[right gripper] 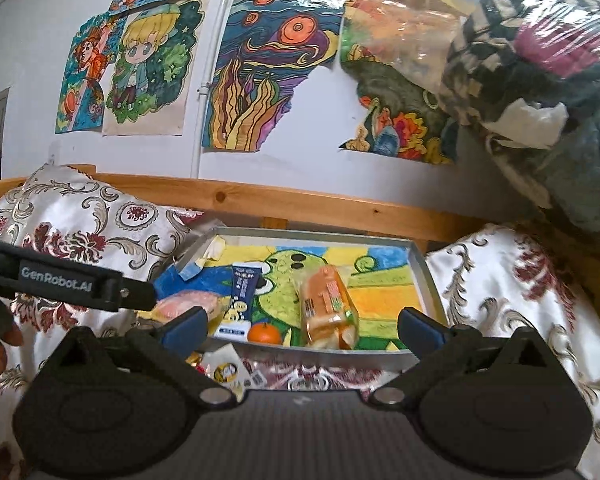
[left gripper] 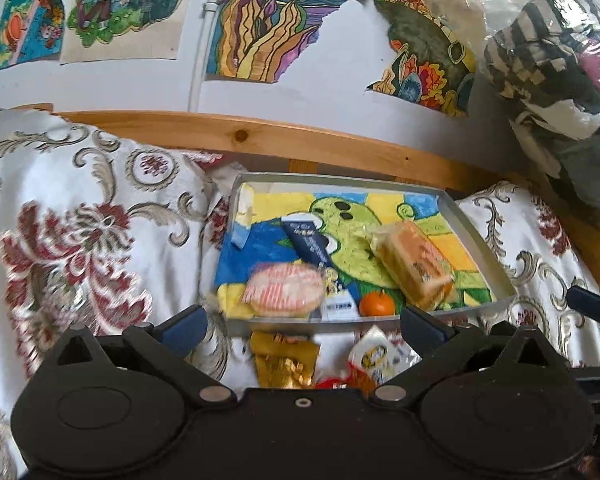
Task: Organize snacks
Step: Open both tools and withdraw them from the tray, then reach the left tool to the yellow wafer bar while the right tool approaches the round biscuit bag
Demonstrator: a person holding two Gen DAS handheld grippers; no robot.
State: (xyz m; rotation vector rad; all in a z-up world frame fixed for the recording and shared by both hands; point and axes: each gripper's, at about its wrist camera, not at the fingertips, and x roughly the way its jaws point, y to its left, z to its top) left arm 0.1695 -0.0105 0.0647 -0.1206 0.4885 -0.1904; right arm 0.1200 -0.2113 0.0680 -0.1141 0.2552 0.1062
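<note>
Snacks in tray (left gripper: 482, 248) on floral bedspread (left gripper: 80, 216); drawings on wall; left gripper (left gripper: 304, 326), right gripper (right gripper: 302, 326) both spread, empty.

Shiny satin-like cloth on the floral bedspread (left gripper: 80, 216); knotty varnished pine for the bed rail (left gripper: 260, 136); matt grey card tray (right gripper: 430, 280); glossy crinkled plastic round the bread pack (left gripper: 412, 264); gold foil wrapper (left gripper: 284, 360).
</note>
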